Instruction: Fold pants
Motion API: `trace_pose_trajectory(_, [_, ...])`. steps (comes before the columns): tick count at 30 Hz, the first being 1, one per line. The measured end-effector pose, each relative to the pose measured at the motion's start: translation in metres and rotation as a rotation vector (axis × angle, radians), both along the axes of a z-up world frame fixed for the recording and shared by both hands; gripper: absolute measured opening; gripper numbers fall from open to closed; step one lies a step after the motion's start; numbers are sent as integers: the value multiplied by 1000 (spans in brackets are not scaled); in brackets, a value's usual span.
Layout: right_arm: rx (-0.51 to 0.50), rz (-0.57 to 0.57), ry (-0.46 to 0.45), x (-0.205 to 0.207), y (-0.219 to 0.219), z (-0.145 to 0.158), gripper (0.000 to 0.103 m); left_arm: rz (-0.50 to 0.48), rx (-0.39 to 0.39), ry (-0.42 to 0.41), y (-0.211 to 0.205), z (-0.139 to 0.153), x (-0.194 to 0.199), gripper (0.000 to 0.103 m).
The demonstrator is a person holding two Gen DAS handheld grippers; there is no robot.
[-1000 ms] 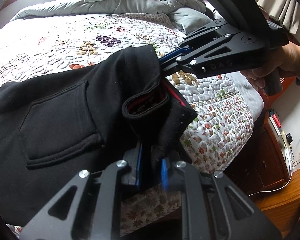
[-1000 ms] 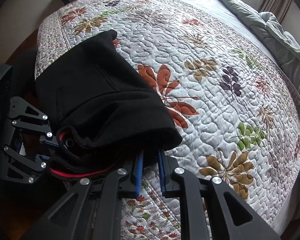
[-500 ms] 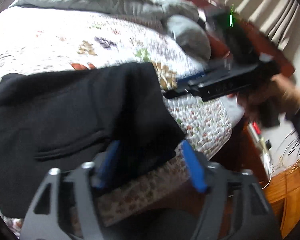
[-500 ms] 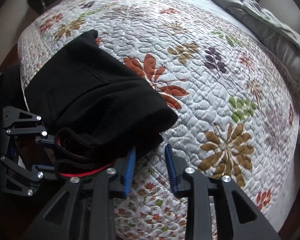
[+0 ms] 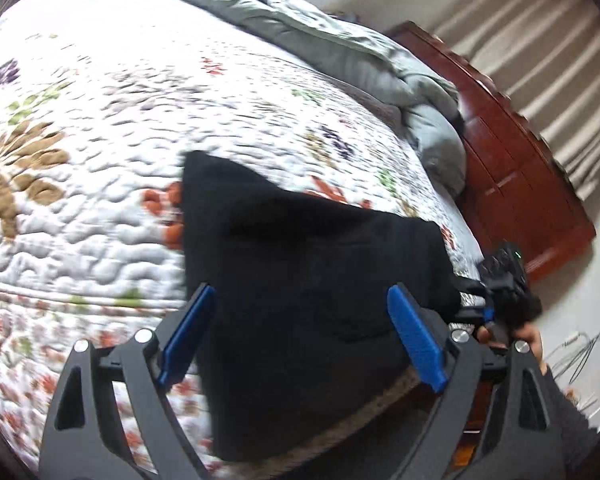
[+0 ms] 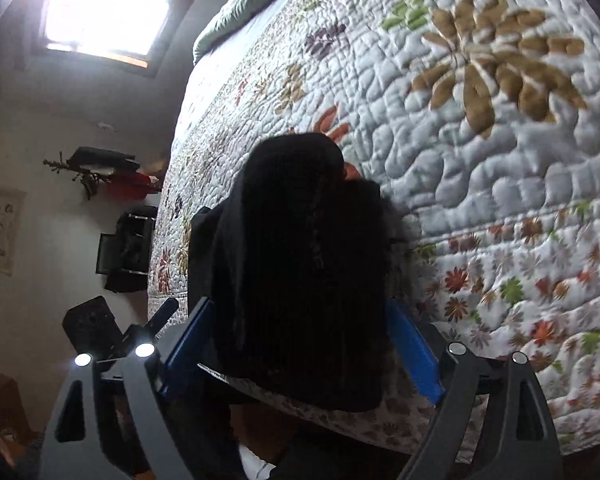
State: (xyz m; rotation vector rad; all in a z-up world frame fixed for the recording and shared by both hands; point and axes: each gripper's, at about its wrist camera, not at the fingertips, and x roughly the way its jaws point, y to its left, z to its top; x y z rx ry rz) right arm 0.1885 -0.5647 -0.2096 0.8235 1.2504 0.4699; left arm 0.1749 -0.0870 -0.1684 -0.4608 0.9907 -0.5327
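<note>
The black pants (image 5: 312, 280) lie folded in a thick bundle at the bed's near edge, on the floral quilt (image 5: 100, 128). My left gripper (image 5: 300, 336) is open, its blue fingers spread wide on either side of the bundle, holding nothing. In the right wrist view the pants (image 6: 300, 256) fill the middle, and my right gripper (image 6: 296, 344) is open with blue fingers either side of the fabric. The right gripper also shows in the left wrist view (image 5: 504, 292), at the bundle's far corner.
A grey duvet (image 5: 340, 48) is bunched at the head of the bed, by the dark wooden headboard (image 5: 516, 168). Striped curtains hang behind it. A window (image 6: 100, 4), dark luggage and a stand (image 6: 128, 240) are across the room. Cables lie on the floor (image 5: 580, 344).
Both grippers let go of the pants and opened wide. Both drew back and swung round, so the views turned. The bundle now rests on the quilt.
</note>
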Motion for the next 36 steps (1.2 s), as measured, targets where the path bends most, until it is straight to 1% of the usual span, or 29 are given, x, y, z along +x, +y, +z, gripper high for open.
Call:
trace_pose_trajectory(2, [56,-23,6,-6,3,-9,87,8,-13,16,10,-7,3,87])
trace_pose_trajectory(3, [53,-38,-9,-10,4,-7,87,7,-19,23,12,-11,4,87])
trace_pose_trajectory(4, [45,-40,-24,-13,5,-4,86,5,-24,23,13,-14,2,87])
trace_pose_trajectory(6, [27,-49,-58,-20,6,5,79,2,-29,21,14,-17,1,87])
trace_pose_trajectory(7, [40,-42,-76,-22,7,9,75,1,-31,22,12,-19,-2,87])
trace_pose_trajectory(8, [43,-39,-87,-24,9,13,74,1,-31,25,12,-20,-2,87])
trace_pose_trajectory(9, [42,-40,-86,-24,10,13,74,5,-32,27,12,-21,-2,87])
trace_pose_trajectory(13, [14,-48,-19,-13,19,4,74,18,-26,18,17,-19,-4,87])
trace_pose_trajectory(14, [2,-44,-16,-13,22,4,74,23,-25,20,18,-20,-4,87])
trace_pose_trajectory(15, [-9,-39,-11,-11,26,3,71,29,-24,27,19,-21,-3,87])
trace_pose_trajectory(16, [-19,-34,-1,-10,30,1,54,29,-26,32,19,-21,-3,87])
trace_pose_trajectory(17, [-26,-29,5,-11,32,1,29,26,-28,32,19,-20,-3,87])
trace_pose_trajectory(18, [-24,-27,8,-11,33,1,21,20,-30,23,18,-17,-4,87])
trace_pose_trajectory(19, [-21,-31,1,-11,32,6,19,13,-33,17,18,-15,-4,87])
trace_pose_trajectory(22, [-43,-12,-62,-21,37,29,18,0,-50,-1,15,-7,-5,87])
trace_pose_trajectory(24, [-48,-16,-70,-25,34,33,18,-4,-60,-12,13,-3,-5,87])
trace_pose_trajectory(28, [-67,-73,9,-37,19,-8,19,-19,-65,-40,9,4,-5,87])
trace_pose_trajectory(30, [-59,-89,0,-37,17,-20,20,-25,-65,-56,9,8,-6,87])
trace_pose_trajectory(31, [-68,-83,-16,-36,20,-18,22,-28,-75,-59,10,9,-6,87])
trace_pose_trajectory(33, [-87,-56,-54,-37,23,-9,33,-38,-96,-73,11,11,-9,87])
trace_pose_trajectory(34, [-99,-60,-66,-39,20,0,38,-44,-102,-78,11,11,-11,87])
trace_pose_trajectory(36, [-99,-97,-101,-37,11,18,38,-66,-118,-83,8,11,-17,87])
